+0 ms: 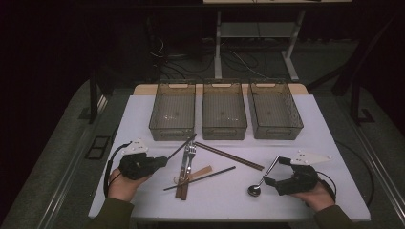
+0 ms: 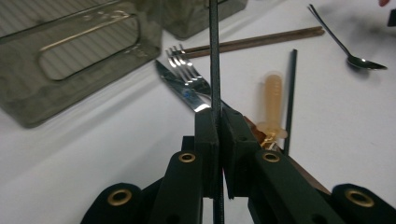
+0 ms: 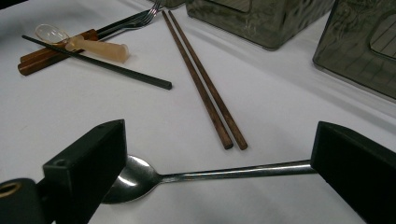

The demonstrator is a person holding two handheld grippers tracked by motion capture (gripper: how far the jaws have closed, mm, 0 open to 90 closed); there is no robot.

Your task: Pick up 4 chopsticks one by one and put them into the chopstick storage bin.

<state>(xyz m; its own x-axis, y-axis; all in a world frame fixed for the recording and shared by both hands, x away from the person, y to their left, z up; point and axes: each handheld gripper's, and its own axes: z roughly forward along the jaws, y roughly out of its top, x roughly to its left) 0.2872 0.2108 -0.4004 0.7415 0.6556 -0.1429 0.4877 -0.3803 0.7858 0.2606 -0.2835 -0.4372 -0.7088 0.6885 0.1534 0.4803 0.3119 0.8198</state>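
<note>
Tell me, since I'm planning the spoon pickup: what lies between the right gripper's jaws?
In the right gripper view, the metal spoon lies on the white table between the open jaws of the right gripper, unpinched.

table | white top | bins, cutlery, perhaps four chopsticks

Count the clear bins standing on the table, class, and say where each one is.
3, in a row along the far edge: left bin, middle bin, right bin. None seems hidden.
</note>
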